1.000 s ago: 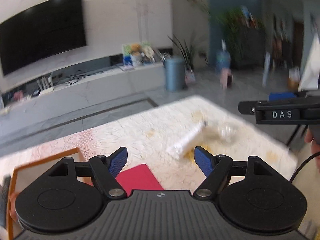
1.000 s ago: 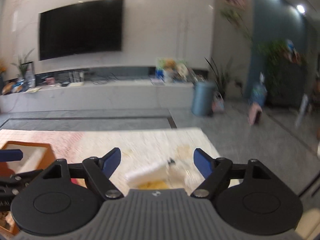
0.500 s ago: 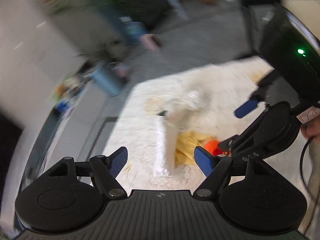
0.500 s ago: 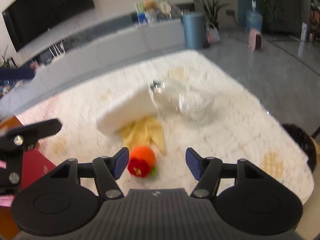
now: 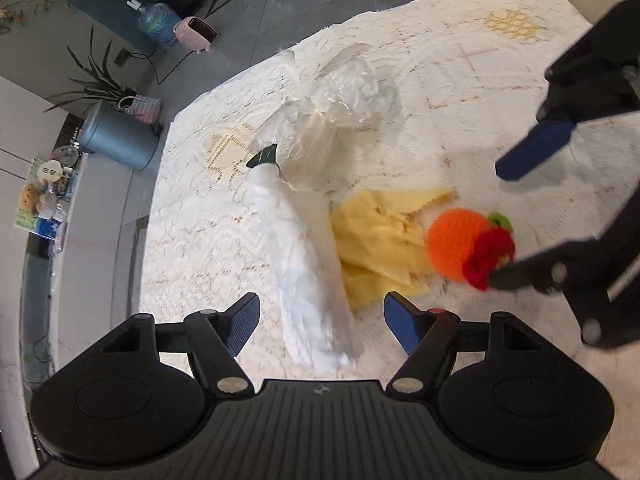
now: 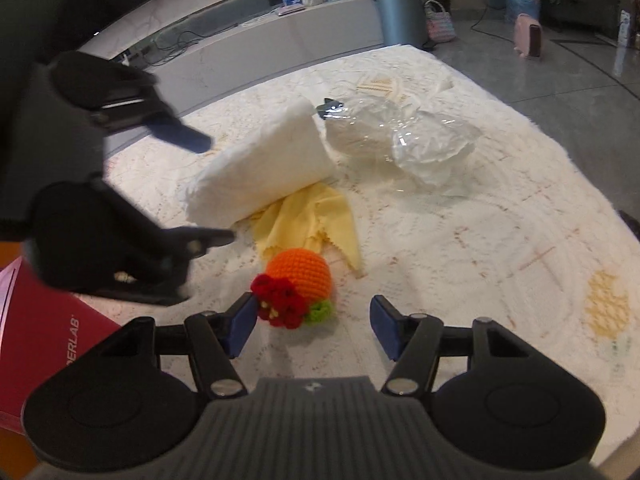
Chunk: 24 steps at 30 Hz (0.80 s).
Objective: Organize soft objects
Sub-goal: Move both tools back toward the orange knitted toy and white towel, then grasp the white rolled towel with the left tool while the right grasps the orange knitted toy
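A rolled white towel [image 5: 308, 276] lies on the lace tablecloth [image 5: 200, 240], over a yellow cloth [image 5: 380, 240]. An orange crocheted fruit with a red flower [image 5: 466, 250] sits beside the cloth, and a crumpled clear plastic bag [image 5: 332, 112] lies at the towel's far end. My left gripper [image 5: 320, 326] is open, its jaws on either side of the towel's near end. My right gripper [image 6: 312, 330] is open just before the crocheted fruit [image 6: 298, 280], whose flower touches the left fingertip. The towel [image 6: 260, 168], cloth [image 6: 316, 220] and bag [image 6: 400, 140] also show in the right wrist view.
A red booklet [image 6: 36, 336] lies at the table's left. Beyond the table edge [image 5: 154, 184] are a grey floor, a blue bin [image 5: 116, 136], a water bottle [image 5: 158, 26] and a low TV bench [image 6: 240, 40].
Both grippers have swung down from looking across the room to hovering low over the table. The left has come over the towel, the right up to the crocheted fruit.
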### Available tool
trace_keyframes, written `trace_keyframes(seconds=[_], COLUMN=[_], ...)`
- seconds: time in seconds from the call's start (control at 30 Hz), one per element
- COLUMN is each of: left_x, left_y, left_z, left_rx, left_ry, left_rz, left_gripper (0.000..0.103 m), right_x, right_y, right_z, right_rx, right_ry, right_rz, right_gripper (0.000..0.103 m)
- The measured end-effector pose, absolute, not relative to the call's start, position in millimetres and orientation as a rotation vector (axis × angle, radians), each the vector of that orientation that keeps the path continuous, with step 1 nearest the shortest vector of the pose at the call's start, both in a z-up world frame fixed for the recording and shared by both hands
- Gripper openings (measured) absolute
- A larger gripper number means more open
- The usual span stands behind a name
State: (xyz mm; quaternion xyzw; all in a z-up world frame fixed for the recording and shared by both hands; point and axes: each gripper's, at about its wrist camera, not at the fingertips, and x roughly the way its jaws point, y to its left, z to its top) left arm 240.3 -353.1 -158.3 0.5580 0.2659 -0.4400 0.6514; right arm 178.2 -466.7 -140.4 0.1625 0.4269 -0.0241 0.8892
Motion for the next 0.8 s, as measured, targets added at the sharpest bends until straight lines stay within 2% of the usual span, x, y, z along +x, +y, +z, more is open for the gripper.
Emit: trace_keyframes(seconds=[0.07,0.1,0.17,0.2,0.23,0.3,0.33,0.37,0.43,0.53,0.73,0.8], left_x=[242,243,242,240,238,239,239,239,243,241,221,217], left_y=[-356,-356,-357,-355,-356,-359,-358,-359,-356,-348,-333,-329], left_z=[-160,-158,-158,-156,-156,-160,-160,-161,-158,-142,-117,-111], left_rx=[1.246,1.239,1.220,1.217,1.221,1.237,1.244,1.251,1.238,1.160,1.099,1.072], left_ry=[0.630,0.634,0.597,0.582,0.579,0.598,0.605,0.611,0.650,0.709,0.758,0.782], left_rz=[-1.016,-1.028,-1.049,-1.056,-1.060,-1.055,-1.042,-1.020,-0.974,-0.988,-0.922,-0.871], left_gripper=[0.076,0.075,0.073,0.070,0.063,0.051,0.041,0.024,0.012,0.011,0.011,0.011], right_x=[178,178,177,176,176,175,176,176,173,164,159,159], right_y=[-467,-468,-473,-476,-477,-475,-475,-476,-477,-483,-500,-501], right_z=[-140,-140,-139,-138,-137,-136,-137,-138,-138,-135,-142,-143], right_rx=[0.342,0.350,0.391,0.416,0.422,0.399,0.408,0.418,0.409,0.361,0.417,0.431], right_ry=[0.876,0.870,0.838,0.824,0.822,0.827,0.830,0.837,0.844,0.852,0.861,0.852], right_rz=[-0.046,-0.039,-0.017,-0.002,0.007,0.007,0.010,0.015,0.012,-0.024,-0.068,-0.069], right_gripper=[0.061,0.060,0.044,0.031,0.027,0.029,0.029,0.029,0.033,0.044,0.046,0.051])
